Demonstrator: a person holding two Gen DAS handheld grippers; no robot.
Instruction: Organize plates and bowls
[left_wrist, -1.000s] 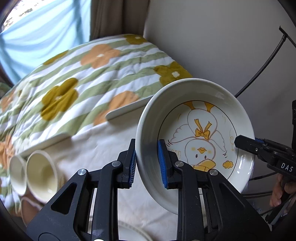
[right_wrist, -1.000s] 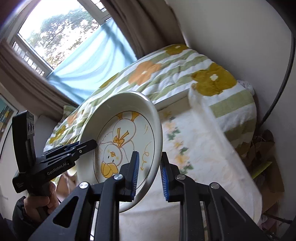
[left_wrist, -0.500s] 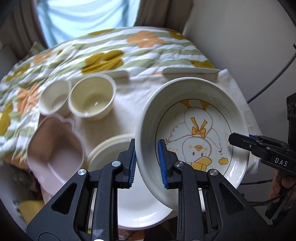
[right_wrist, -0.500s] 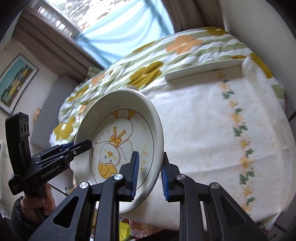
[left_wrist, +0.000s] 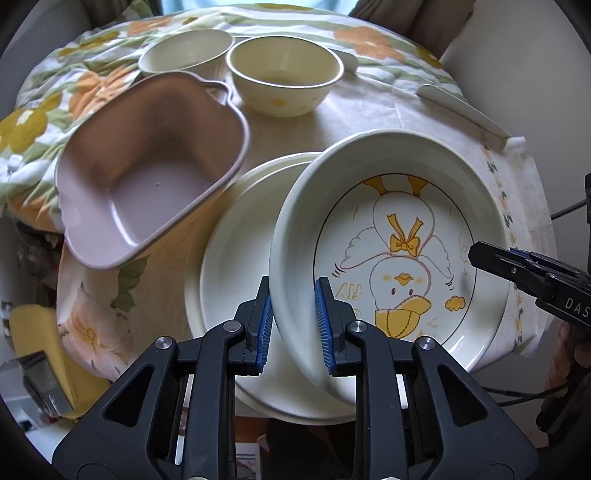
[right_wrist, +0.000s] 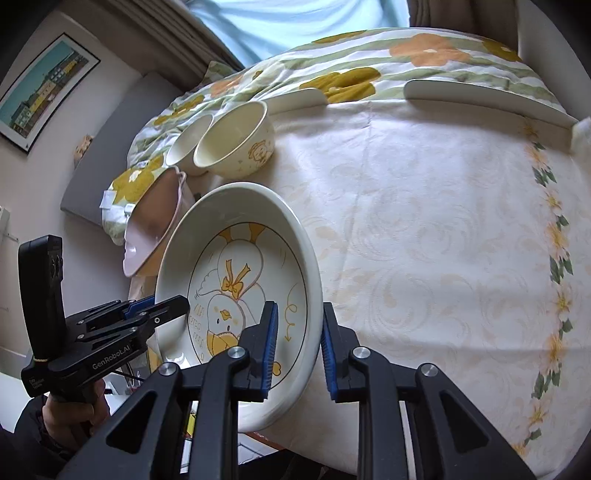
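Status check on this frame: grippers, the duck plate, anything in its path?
Left gripper and right gripper both shut on duck plate rim, plate tilted. Plain plate stack directly below it. Pink dish propped beside stack, close by.

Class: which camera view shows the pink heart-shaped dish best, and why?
The left wrist view: the pink heart-shaped dish shows its whole rim and inside. The right wrist view catches it only edge-on, partly behind the duck plate.

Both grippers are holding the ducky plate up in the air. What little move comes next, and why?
Probably lower the duck plate flat onto the plain white plate beneath it. Both the left hand-held gripper and the right hand-held gripper clamp its rim, it hangs tilted above that plate, and stacking alike dishes tidies the table.
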